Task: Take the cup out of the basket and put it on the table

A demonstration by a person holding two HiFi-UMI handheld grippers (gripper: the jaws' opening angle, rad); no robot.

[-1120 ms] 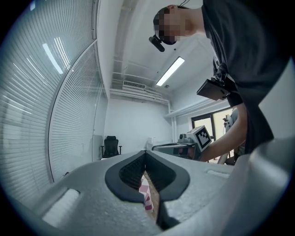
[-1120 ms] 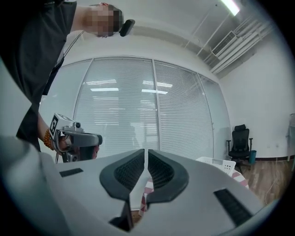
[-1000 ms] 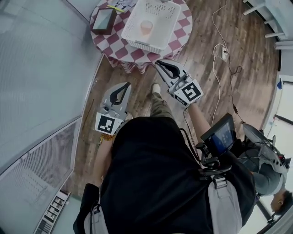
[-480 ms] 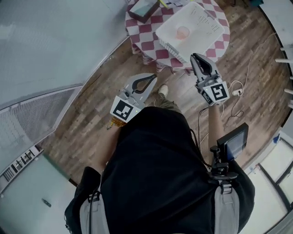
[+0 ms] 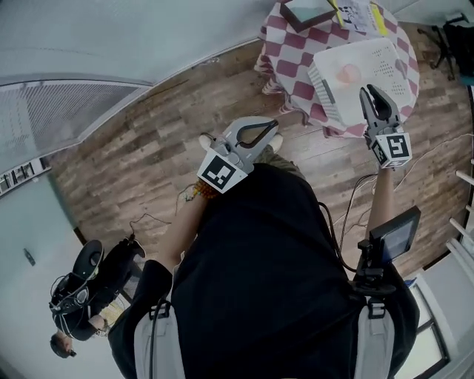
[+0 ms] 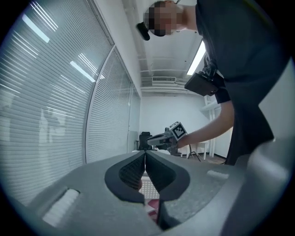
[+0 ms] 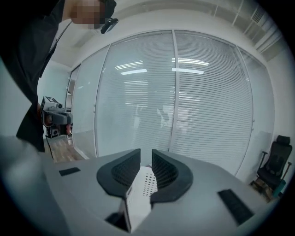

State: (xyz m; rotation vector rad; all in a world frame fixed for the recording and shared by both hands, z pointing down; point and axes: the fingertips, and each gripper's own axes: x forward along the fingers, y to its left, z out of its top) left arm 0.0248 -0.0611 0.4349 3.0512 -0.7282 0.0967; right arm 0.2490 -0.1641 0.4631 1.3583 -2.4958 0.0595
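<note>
**Pink cup [image 5: 346,73] sits in basket [image 5: 385,59]; right gripper [image 5: 369,90] at basket edge, jaws parted**

Cup: upright inside the white perforated basket, towards its left end in head view. Nothing touches it.

Basket: on the round table [image 5: 285,52] w/ red-white check cloth, top right of head view.

Right gripper:
- Head view: tips lie over the basket's near rim. Cup is near, just beyond them, but apart.
- Right gripper view: jaws have just been opening and now stand a narrow gap apart.
- Basket's corner w/ its hole pattern shows in that gap and below the pads. Pads aren't pressing on it, so no grip on anything.

Left gripper [image 5: 274,124]:
- Head view: over the wood floor [image 5: 148,163], short of the table edge, pointing towards the table.
- Left gripper view: pads tight together, nothing held.
- A bit of basket mesh + check cloth shows through the opening under the tips. The right gripper w/ its marker cube is visible beyond.

Also on the table: dark tray [image 5: 307,11] and papers [image 5: 363,13], both on the far side of the basket.

Second person [image 5: 74,311] at bottom left of head view, well apart from the table.
</note>
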